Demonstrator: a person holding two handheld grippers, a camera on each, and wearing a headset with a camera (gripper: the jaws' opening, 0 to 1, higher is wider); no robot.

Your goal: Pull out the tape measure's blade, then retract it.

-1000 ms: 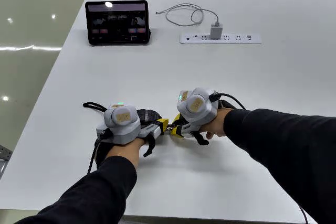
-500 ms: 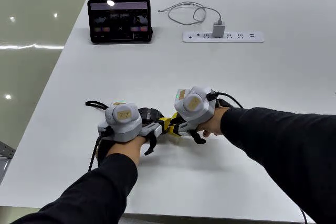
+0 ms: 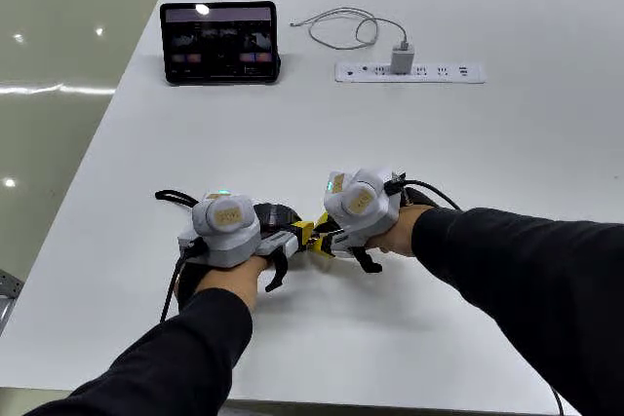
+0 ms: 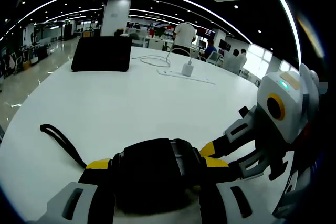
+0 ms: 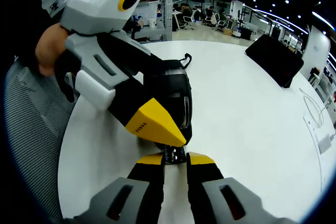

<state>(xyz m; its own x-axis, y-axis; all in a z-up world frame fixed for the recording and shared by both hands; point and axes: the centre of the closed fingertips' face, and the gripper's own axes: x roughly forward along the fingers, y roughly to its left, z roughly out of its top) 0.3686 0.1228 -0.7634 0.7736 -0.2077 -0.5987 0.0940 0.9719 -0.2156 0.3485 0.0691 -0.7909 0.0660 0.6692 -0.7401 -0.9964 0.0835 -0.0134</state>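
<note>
Two claws: tips met nose to nose low over the desk (image 3: 458, 153), near its front edge, each at the end of a dark sleeve (image 3: 517, 265).
Left claw (image 4: 155, 162): clenched on the tape measure (image 4: 152, 179), with one yellow-tipped jaw pressed to each side of the black case.
Right claw (image 5: 175, 157): jaws drawn almost together, pinching the short end of the blade (image 5: 174, 153) where it left the case.
Claw spacing: in the right gripper view, a yellow tip of the left claw sat just above the right claw's tips, touching or nearly so; I could not tell which.
Tape measure: rested on the desk inside the left claw, with its blade mouth turned toward the right claw; very little blade showed.
Strap (image 4: 60, 139): black loop lay flat on the desk and trailed off the case on the side away from the right claw.
Tablet (image 3: 219, 41): stood propped at the far left of the desk, screen lit.
Power strip (image 3: 409, 72): white, lay to the right of the tablet, well apart from the claws.
Charger (image 3: 401, 55): white, plugged into the strip.
Cable (image 3: 343, 30): white, coiled loosely behind the charger.
</note>
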